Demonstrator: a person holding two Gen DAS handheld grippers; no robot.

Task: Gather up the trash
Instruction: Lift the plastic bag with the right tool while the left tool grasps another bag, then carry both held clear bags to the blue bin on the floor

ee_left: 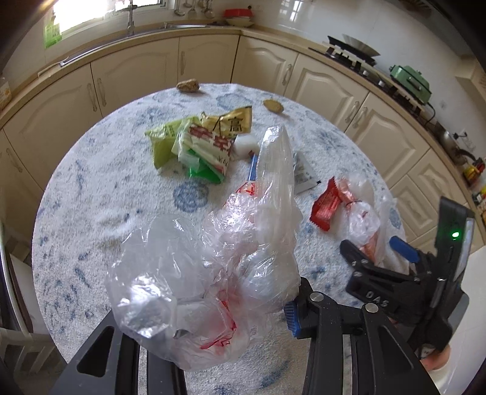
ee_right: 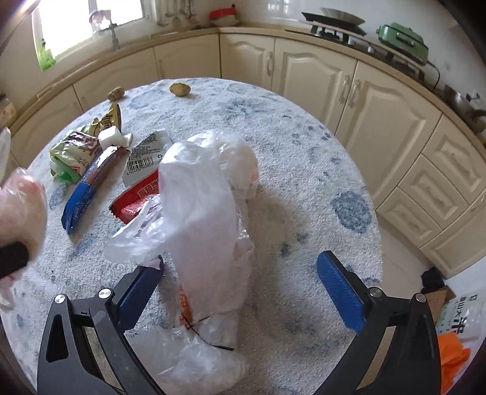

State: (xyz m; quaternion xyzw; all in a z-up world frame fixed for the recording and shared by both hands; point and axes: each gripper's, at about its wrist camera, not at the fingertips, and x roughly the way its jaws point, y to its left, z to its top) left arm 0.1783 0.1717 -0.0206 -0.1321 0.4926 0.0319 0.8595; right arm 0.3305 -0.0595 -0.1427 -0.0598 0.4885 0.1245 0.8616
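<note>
Cream cabinets (ee_right: 309, 76), a green cooker (ee_right: 402, 38) and a window (ee_left: 106, 12) behind.

Both handheld grippers look like the same build: the matte black plastic left gripper (ee_left: 212, 307) has chunky angled linkage arms with slot cutouts, round silver pivot screws and a ribbed blue pad (ee_left: 292, 316) on its finger. The black right gripper (ee_right: 240, 282) has identical blue ribbed pads (ee_right: 340, 291), silver screws, "DAS" embossed lettering, plus a glowing green LED on its housing.
</note>
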